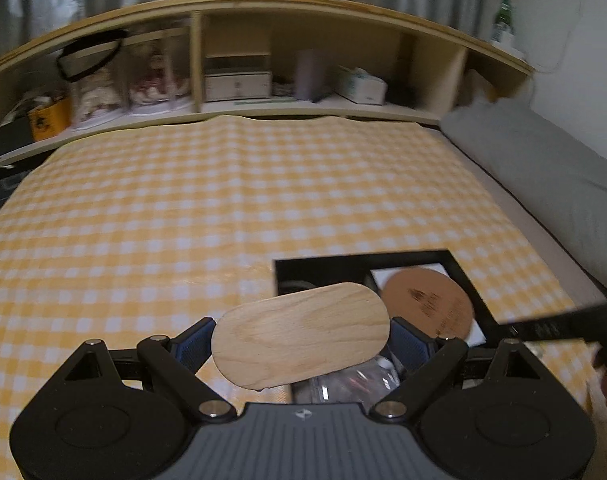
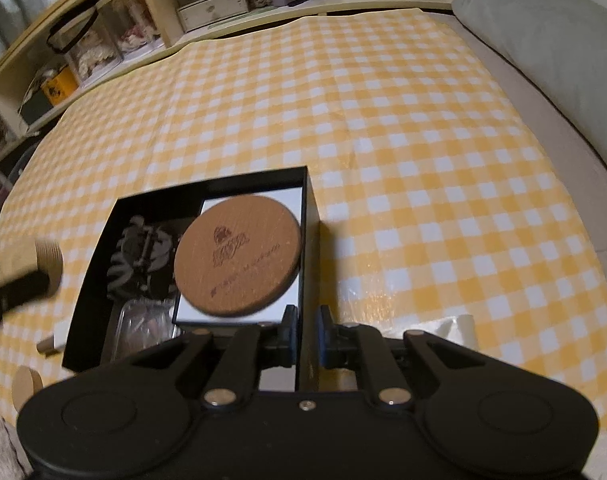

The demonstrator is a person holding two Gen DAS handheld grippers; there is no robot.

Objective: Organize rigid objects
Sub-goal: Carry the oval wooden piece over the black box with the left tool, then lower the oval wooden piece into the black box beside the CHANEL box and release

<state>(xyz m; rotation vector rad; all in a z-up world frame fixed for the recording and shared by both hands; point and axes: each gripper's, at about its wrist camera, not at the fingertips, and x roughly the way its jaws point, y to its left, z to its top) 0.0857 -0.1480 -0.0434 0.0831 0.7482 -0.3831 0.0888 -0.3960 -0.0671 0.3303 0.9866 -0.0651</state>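
In the left wrist view an oval wooden board [image 1: 299, 334] is being clamped endwise by the left hand-held gripper [image 1: 301, 340] above the checked cloth [image 1: 183, 208], while in the right wrist view the black box [image 2: 314, 216] wall is being pinched by the right hand-held gripper [image 2: 306, 334], a round cork coaster [image 2: 238, 255] lying inside.
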